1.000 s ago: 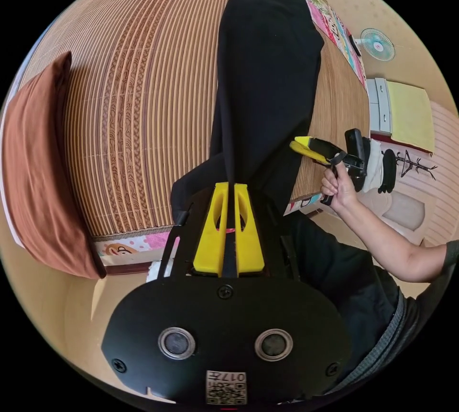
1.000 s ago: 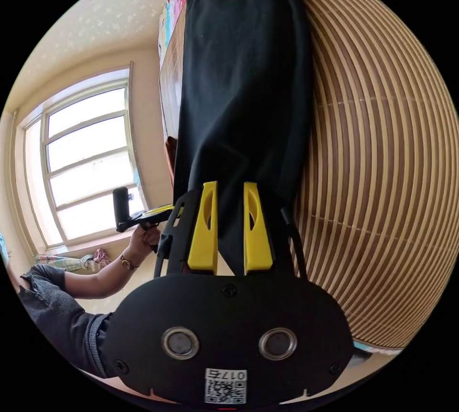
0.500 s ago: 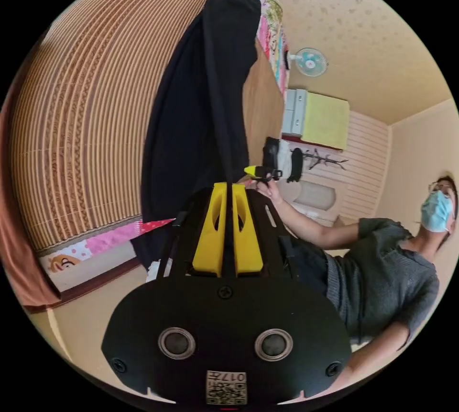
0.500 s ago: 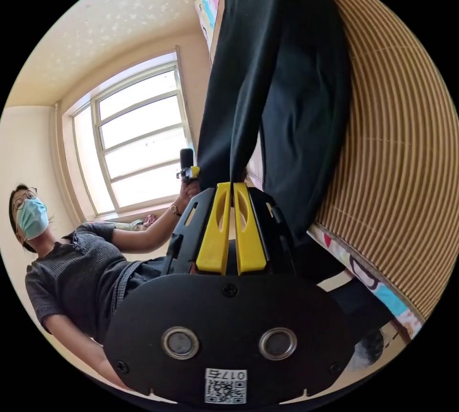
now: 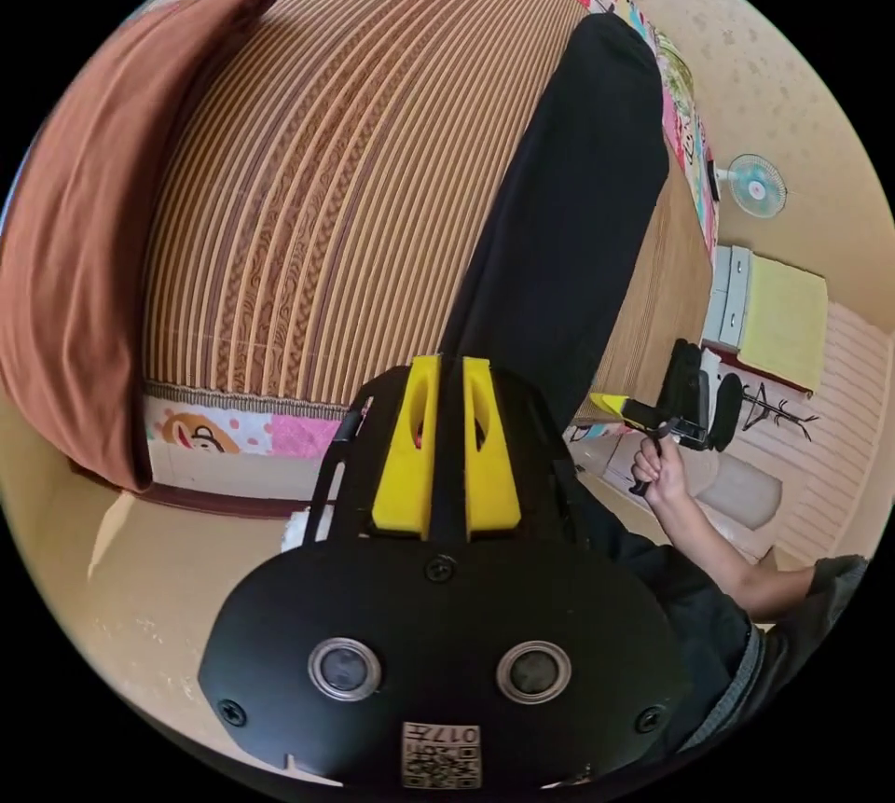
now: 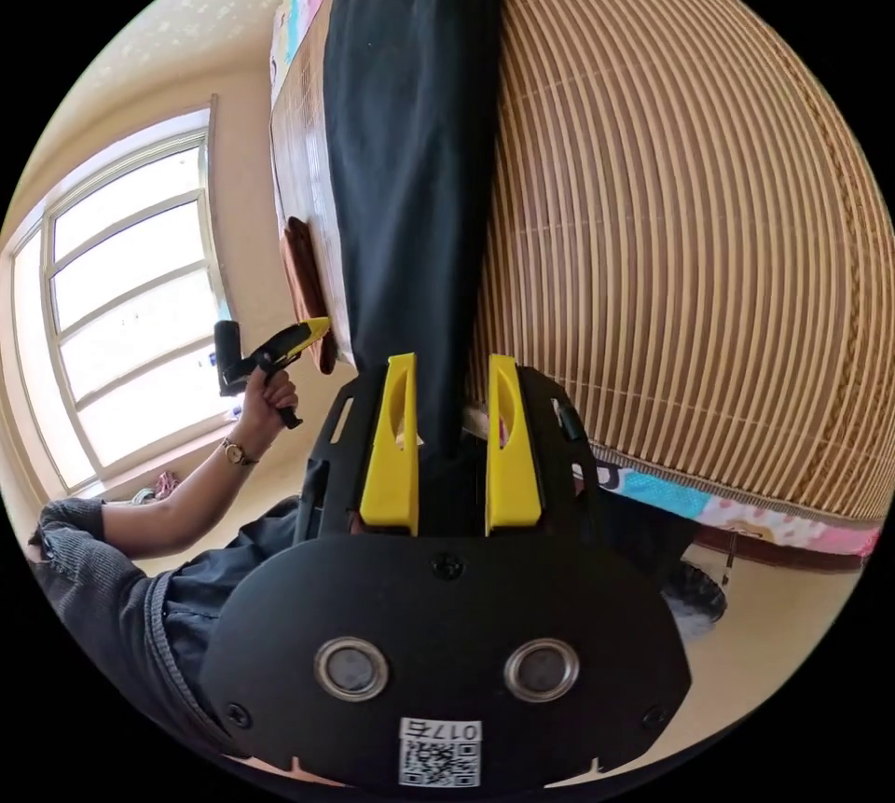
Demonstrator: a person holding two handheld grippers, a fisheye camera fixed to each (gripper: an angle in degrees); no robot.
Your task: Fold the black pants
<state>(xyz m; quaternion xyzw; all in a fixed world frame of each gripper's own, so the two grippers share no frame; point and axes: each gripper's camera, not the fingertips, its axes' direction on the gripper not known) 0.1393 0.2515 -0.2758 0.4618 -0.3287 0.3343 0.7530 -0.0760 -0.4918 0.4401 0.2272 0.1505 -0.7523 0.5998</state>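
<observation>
Bamboo mat (image 5: 308, 187) held the black pants (image 5: 569, 225) stretched long; we'd pinched them with the left gripper (image 5: 446, 453), right gripper (image 6: 451, 453) looser, folding barely begun.

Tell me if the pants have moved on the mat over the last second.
Yes. Against the striped mat, the pants now cover a narrower strip, drawn in toward its edge.
</observation>
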